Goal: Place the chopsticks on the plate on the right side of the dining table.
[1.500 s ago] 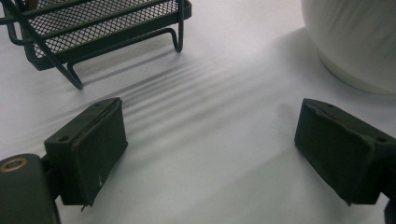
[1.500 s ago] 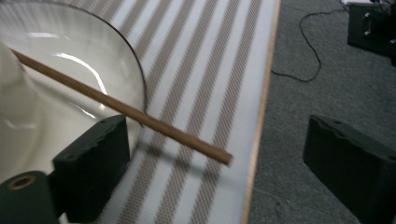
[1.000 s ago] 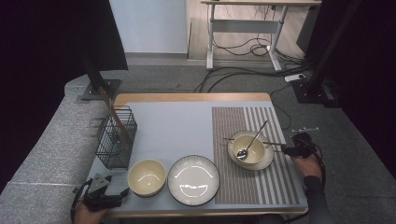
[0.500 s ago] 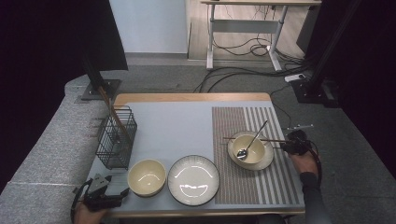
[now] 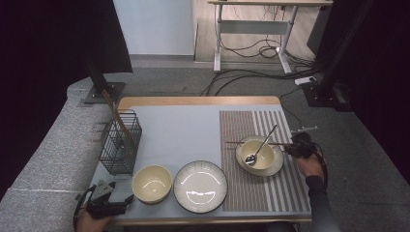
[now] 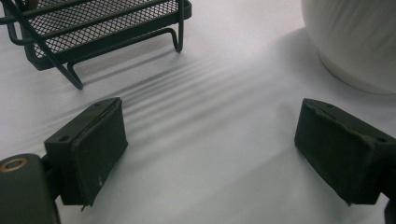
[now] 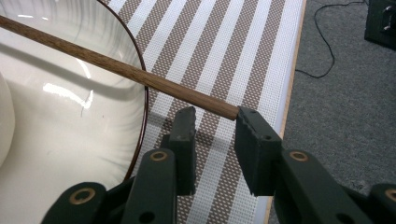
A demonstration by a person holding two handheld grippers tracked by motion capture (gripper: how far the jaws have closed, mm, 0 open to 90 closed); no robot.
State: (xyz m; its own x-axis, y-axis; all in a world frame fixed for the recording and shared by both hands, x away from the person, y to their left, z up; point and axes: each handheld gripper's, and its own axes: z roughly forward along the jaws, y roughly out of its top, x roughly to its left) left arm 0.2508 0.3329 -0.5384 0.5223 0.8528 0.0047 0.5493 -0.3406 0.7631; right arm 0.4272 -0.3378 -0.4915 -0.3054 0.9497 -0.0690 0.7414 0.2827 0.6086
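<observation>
Right gripper [image 5: 296, 146] sat at the right edge of the counter [image 5: 183, 130], over the striped placemat [image 5: 251, 193], level with the rim of the right-hand bowl [image 5: 270, 164]. In the right gripper view its jaws stood narrow, having just been closing, with the near end of a wooden chopstick [image 7: 126, 72] between them. The chopstick's tip met the inner face of the right jaw; a sliver of mat still showed between the stick and the left jaw, so a full pinch could not be confirmed from that angle – possibly only touching on one side.

The chopstick lay across the top of the right-hand bowl, running from the gripper toward the middle of the counter, its far end past the bowl's left rim in the high view. A metal spoon [image 5: 258, 147] rested in the same bowl, scoop down inside, handle leaning out over the far rim.

Left gripper [image 5: 109, 195] rested at the near left corner of the counter, held by the person's left hand [image 5: 89, 223]. Its jaws were wide apart with bare counter between them. In the left gripper view the foot of the black wire basket [image 6: 93, 28] stood ahead to the left and the wall of the cream bowl [image 6: 355, 42] ahead to the right, neither touching the jaws.

A dark-rimmed plate [image 5: 200, 186] sat between the cream bowl and the placemat, just beside both
</observation>
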